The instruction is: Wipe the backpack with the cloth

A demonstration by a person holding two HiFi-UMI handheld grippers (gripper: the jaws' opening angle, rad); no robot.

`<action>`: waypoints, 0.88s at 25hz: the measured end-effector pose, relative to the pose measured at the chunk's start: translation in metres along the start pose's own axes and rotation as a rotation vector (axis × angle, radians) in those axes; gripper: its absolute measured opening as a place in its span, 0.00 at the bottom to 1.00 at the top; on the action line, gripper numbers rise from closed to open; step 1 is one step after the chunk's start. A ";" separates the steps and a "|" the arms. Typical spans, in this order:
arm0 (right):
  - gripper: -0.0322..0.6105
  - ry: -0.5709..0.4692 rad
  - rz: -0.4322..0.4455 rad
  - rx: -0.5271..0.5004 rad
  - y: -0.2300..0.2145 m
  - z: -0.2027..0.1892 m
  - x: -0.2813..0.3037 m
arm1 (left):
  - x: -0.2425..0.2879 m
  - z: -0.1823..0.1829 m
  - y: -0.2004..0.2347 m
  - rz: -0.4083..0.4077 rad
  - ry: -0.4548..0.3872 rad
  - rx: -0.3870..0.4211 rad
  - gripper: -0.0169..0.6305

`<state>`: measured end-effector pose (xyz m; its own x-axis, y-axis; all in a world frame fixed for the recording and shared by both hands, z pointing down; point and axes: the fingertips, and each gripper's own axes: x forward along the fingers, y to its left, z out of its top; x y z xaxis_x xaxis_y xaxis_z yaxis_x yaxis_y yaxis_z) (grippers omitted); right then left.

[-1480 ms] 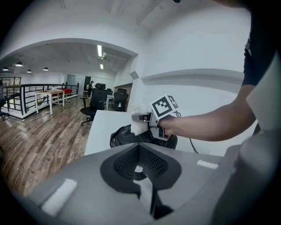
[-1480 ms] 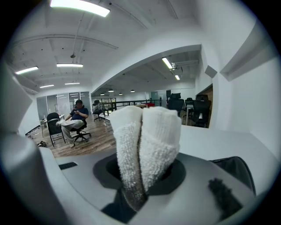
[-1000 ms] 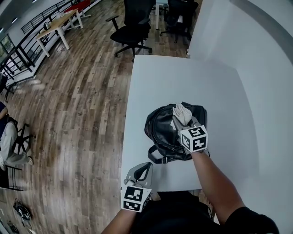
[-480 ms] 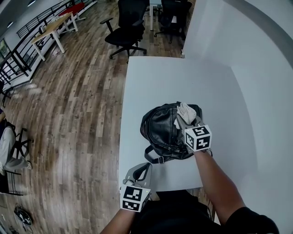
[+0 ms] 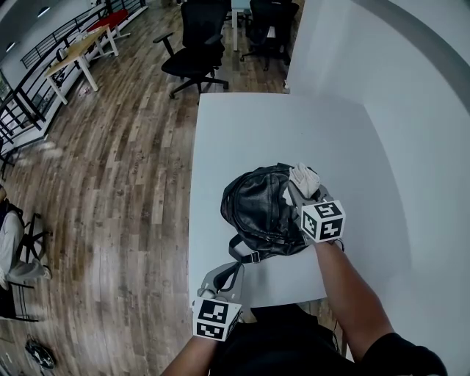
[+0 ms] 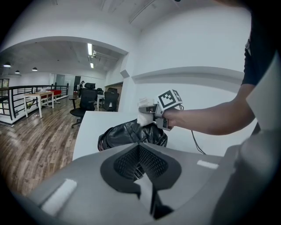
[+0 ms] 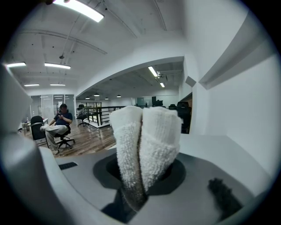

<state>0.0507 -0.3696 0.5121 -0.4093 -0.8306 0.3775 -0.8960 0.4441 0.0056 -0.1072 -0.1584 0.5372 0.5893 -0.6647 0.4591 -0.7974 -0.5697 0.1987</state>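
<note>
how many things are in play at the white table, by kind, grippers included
backpack: 1
cloth: 1
grippers: 2 (left gripper, right gripper)
total: 4

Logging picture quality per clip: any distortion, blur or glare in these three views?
Head view: strong fisheye, the white table shows bowed edges, black backpack sharp. Left gripper view: dark round vignette, near foreground soft, backpack clear. Right gripper view: white cloth fills the middle, slightly soft; ceiling strip light blown out.
</note>
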 end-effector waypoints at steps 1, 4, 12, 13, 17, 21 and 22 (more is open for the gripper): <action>0.21 -0.004 -0.005 0.002 -0.002 0.002 -0.002 | 0.000 0.000 -0.001 -0.002 0.000 0.001 0.04; 0.21 -0.015 -0.020 0.004 -0.006 0.008 -0.008 | -0.002 0.001 -0.001 -0.008 0.003 0.002 0.04; 0.21 -0.039 -0.072 0.017 -0.025 0.012 -0.026 | -0.005 0.000 -0.003 -0.021 0.003 0.015 0.04; 0.21 -0.041 -0.078 0.018 -0.027 0.012 -0.028 | -0.005 0.000 -0.003 -0.023 0.002 0.016 0.04; 0.21 -0.049 -0.103 0.024 -0.035 0.014 -0.038 | -0.007 0.002 -0.006 -0.030 -0.002 0.021 0.04; 0.21 -0.056 -0.127 0.032 -0.039 0.016 -0.046 | -0.010 0.003 -0.007 -0.037 -0.005 0.024 0.04; 0.21 -0.057 -0.133 0.035 -0.041 0.015 -0.048 | -0.010 0.003 -0.007 -0.040 -0.006 0.026 0.04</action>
<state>0.1045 -0.3528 0.4798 -0.2948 -0.8994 0.3226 -0.9480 0.3178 0.0197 -0.1066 -0.1492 0.5284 0.6213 -0.6441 0.4462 -0.7698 -0.6080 0.1942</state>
